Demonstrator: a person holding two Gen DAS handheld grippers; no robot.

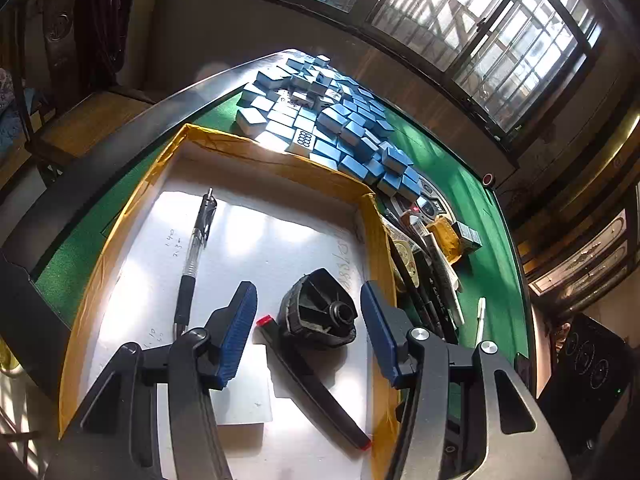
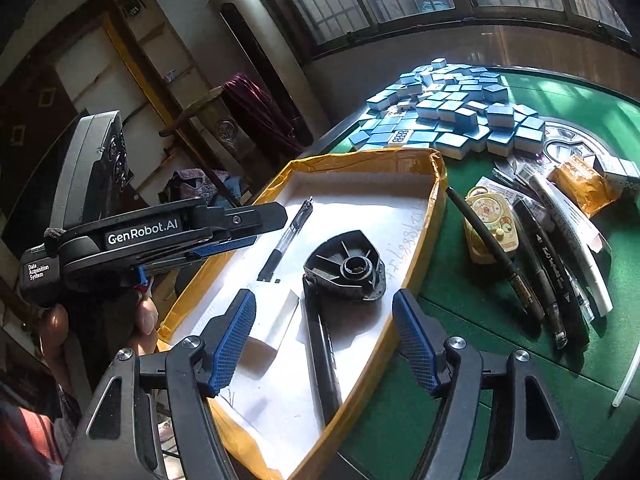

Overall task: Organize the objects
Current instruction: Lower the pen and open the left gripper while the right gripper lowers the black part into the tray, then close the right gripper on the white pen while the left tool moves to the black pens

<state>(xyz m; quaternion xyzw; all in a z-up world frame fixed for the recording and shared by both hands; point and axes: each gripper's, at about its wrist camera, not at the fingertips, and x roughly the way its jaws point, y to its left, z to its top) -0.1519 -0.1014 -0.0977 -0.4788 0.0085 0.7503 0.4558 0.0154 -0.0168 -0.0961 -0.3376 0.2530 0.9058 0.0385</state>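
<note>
A shallow box (image 1: 374, 216) with yellow taped walls and a white floor sits on the green table (image 1: 472, 192). In it lie a clear ballpoint pen (image 1: 196, 252), a black fan-shaped plastic part (image 1: 316, 312), a black marker with red ends (image 1: 316, 388) and a white flat block (image 2: 272, 320). My left gripper (image 1: 308, 332) is open above the box, its jaws either side of the black part. My right gripper (image 2: 326, 340) is open over the box's near end, above the marker (image 2: 324, 360). The left gripper also shows in the right wrist view (image 2: 224, 232).
A heap of blue mahjong tiles (image 1: 332, 120) lies beyond the box. Right of the box lie several black markers (image 2: 540, 260), a yellow patterned tag (image 2: 490, 220), a white tube (image 2: 576, 236), an orange packet (image 2: 584, 184) and small boxes (image 2: 618, 170). A wooden chair (image 1: 80, 112) stands left.
</note>
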